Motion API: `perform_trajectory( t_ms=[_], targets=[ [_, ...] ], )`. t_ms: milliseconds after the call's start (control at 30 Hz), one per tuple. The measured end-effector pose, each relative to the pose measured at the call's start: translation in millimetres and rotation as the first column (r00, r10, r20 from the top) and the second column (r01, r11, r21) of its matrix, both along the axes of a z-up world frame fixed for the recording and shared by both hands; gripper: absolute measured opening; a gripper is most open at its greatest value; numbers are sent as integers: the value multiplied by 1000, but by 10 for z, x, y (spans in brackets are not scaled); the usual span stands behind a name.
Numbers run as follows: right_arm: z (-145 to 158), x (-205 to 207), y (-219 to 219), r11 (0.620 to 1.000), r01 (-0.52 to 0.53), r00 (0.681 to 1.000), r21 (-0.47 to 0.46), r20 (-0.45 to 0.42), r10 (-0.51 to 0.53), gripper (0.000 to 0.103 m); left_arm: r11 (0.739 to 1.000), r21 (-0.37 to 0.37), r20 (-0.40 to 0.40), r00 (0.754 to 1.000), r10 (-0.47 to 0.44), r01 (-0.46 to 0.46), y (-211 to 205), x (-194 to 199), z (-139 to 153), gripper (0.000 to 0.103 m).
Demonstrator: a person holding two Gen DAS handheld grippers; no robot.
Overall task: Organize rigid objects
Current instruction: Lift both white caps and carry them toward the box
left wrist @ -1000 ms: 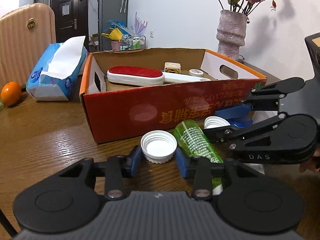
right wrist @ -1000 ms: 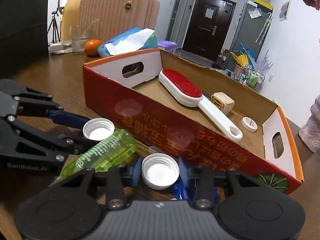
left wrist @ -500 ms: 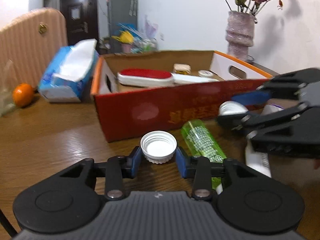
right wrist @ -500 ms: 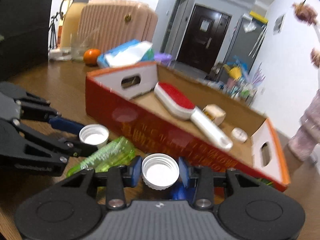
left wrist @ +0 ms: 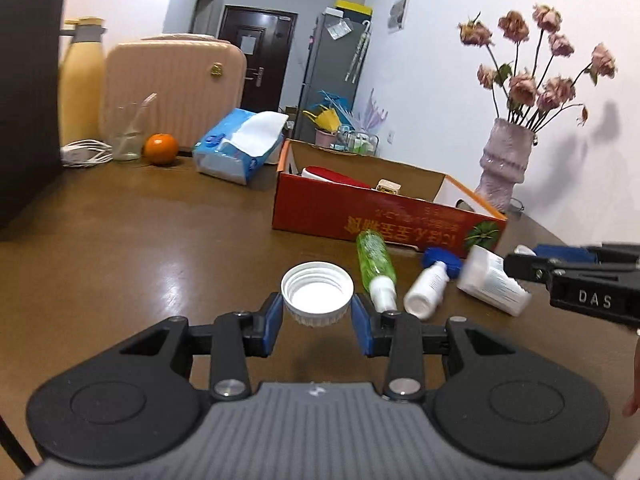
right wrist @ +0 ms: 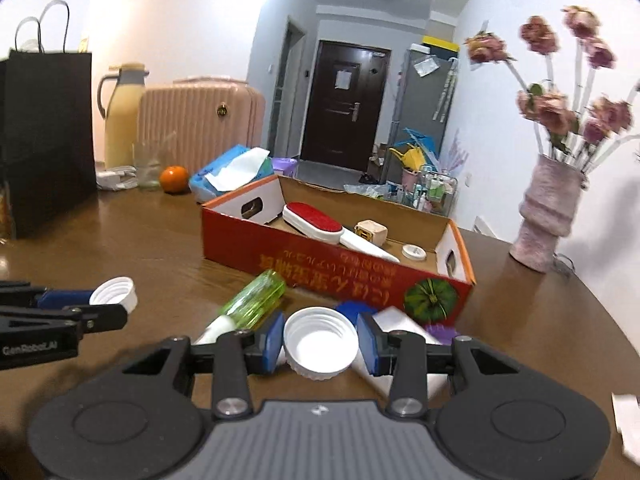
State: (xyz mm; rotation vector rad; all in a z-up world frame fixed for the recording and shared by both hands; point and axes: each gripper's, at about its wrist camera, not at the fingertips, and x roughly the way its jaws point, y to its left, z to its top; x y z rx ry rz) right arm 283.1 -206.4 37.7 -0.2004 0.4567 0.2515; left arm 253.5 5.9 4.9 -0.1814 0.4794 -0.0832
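My left gripper [left wrist: 317, 307] is shut on a white screw cap [left wrist: 317, 294], held above the brown table. My right gripper [right wrist: 321, 343] is likewise shut on a second white screw cap [right wrist: 321, 342]. The left gripper's cap [right wrist: 115, 293] also shows at the left of the right wrist view. A red cardboard box [right wrist: 332, 258] stands beyond, holding a red lint brush [right wrist: 316, 222], a small beige block [right wrist: 372, 232] and a little white lid [right wrist: 413, 251]. In front of the box lie a green bottle [left wrist: 374, 258], a small white bottle with a blue cap [left wrist: 430, 284] and a white tube [left wrist: 494, 280].
A tissue pack [left wrist: 238, 144], an orange [left wrist: 161, 149], a glass [left wrist: 128, 132], a yellow flask [left wrist: 82, 100] and a pink suitcase [left wrist: 172, 88] line the table's far side. A vase of dried roses [left wrist: 506, 162] stands right of the box. A black paper bag [right wrist: 48, 136] stands at left.
Both grippers have pulled back from the box and risen a little, each carrying its white cap. The box and bottles now look farther off.
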Motion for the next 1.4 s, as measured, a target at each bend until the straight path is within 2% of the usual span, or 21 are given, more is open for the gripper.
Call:
perform_trajectory(
  t_ms=[100,300,633,800,1200,1400],
  targets=[
    [-4,-349,-77,999,23,1000,37,6,-23,39,1000,8,32,999,6,-6,26,-286,121,38],
    [50,-786,-249,996,77,996,49,37,-79,39,999,32,133,991,28,-32,-9,-769,373,38],
    [357,-1590,-415,993,96,981,70,160,-107,39,1000,24,257,966,-3,-3,-189,-1439,687,38],
    [507,-1946,-443,993,90,968,71,230,-104,39,999,-13,256,966,-41,46,-210,-1489,745,38],
    [367,-1817,-415,991,103,974,81,196,-117,39,999,-8,228,973,-31,33,-169,-1370,641,38],
    [314,-1622,-422,987,116,971,110,197,-136,39,1000,0,204,979,-7,7,-78,-1124,587,38]
  ],
)
